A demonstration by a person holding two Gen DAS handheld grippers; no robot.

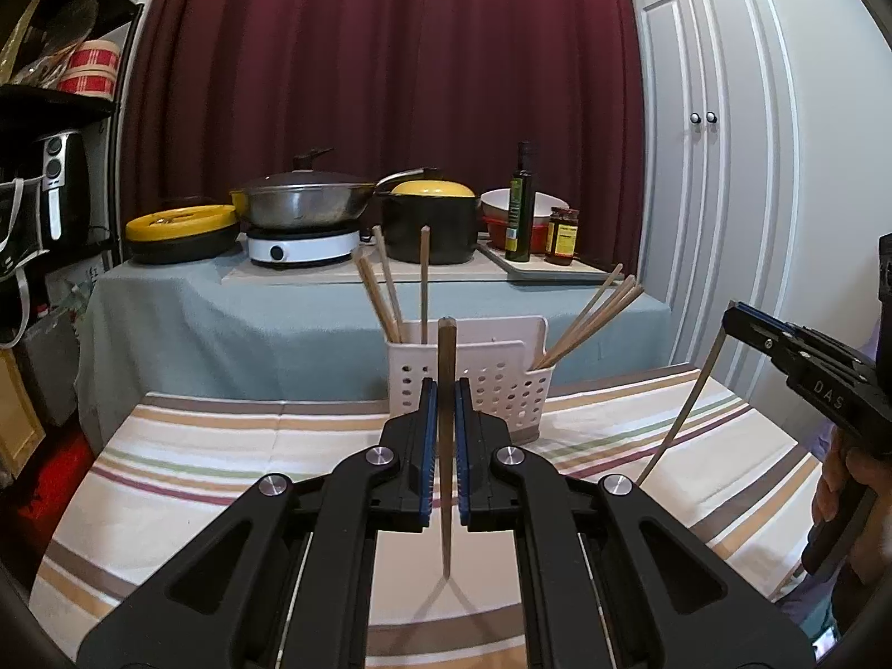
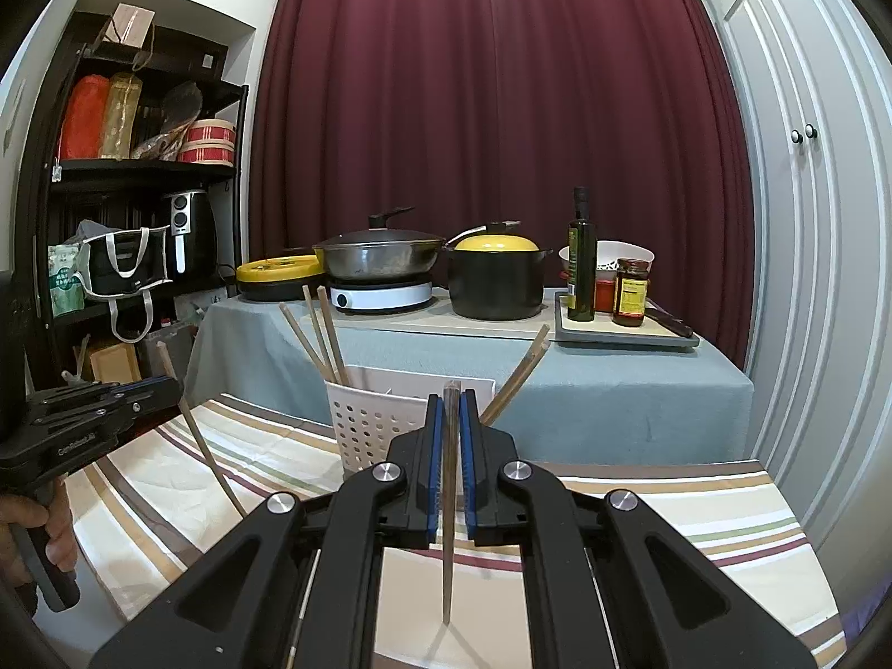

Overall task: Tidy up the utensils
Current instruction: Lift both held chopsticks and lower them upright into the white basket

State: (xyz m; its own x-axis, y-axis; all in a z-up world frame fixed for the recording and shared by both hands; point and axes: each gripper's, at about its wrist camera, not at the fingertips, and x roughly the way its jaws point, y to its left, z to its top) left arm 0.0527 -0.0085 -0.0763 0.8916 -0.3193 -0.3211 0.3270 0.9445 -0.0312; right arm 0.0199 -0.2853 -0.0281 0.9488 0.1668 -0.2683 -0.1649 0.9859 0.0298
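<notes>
A white perforated caddy (image 1: 490, 390) (image 2: 362, 423) stands at the far side of the striped table. Several wooden chopsticks lean in its left compartment (image 1: 390, 295) and several more in its right one (image 1: 591, 318). My left gripper (image 1: 446, 384) is shut on one upright chopstick (image 1: 446, 529), tip down just above the cloth, in front of the caddy. My right gripper (image 2: 450, 407) is shut on another upright chopstick (image 2: 447, 568), also near the caddy. Each view shows the other gripper (image 1: 736, 318) (image 2: 167, 384) to the side with its chopstick (image 1: 686, 390) (image 2: 206, 446) hanging slanted.
The striped tablecloth (image 1: 223, 457) covers the near table. Behind it, a blue-grey covered table (image 1: 223, 306) holds a wok on an induction cooker (image 1: 304, 245), a black pot with a yellow lid (image 1: 432, 223), an oil bottle (image 1: 519, 206) and a jar. A black shelf (image 2: 139, 167) stands left; white cupboard doors (image 1: 713, 167) right.
</notes>
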